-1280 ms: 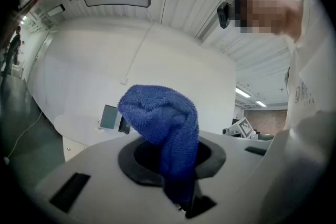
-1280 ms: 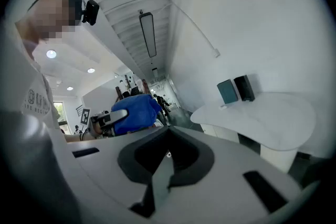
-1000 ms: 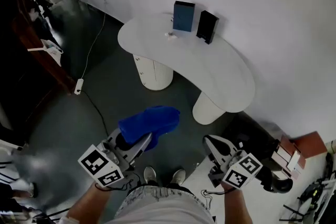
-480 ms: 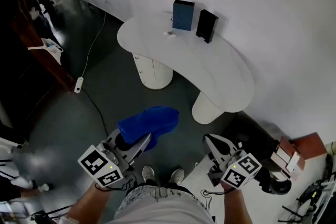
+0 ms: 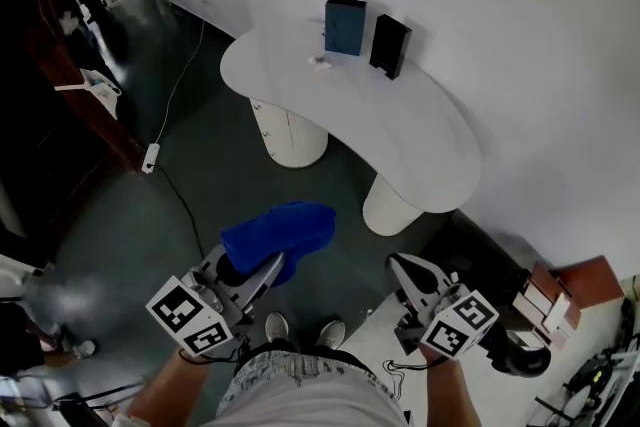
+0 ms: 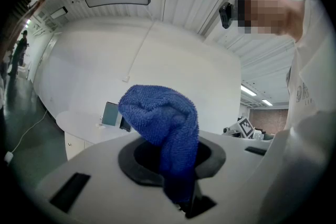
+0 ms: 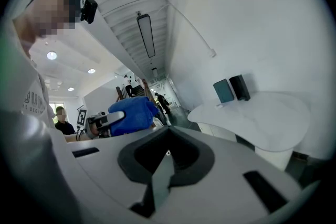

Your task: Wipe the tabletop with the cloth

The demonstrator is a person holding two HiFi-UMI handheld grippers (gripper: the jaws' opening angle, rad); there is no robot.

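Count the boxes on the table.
2: a blue box and a black box beside it, both upright at the table's far edge by the wall. None looks hidden.

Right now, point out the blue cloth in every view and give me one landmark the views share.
Head view: blue cloth lower left of centre, above the left gripper that clamps it.
Left gripper view: blue cloth dead centre, standing up from the jaws.
Right gripper view: blue cloth left of centre, mid-height.
Shared landmark: the white table bearing a blue box.
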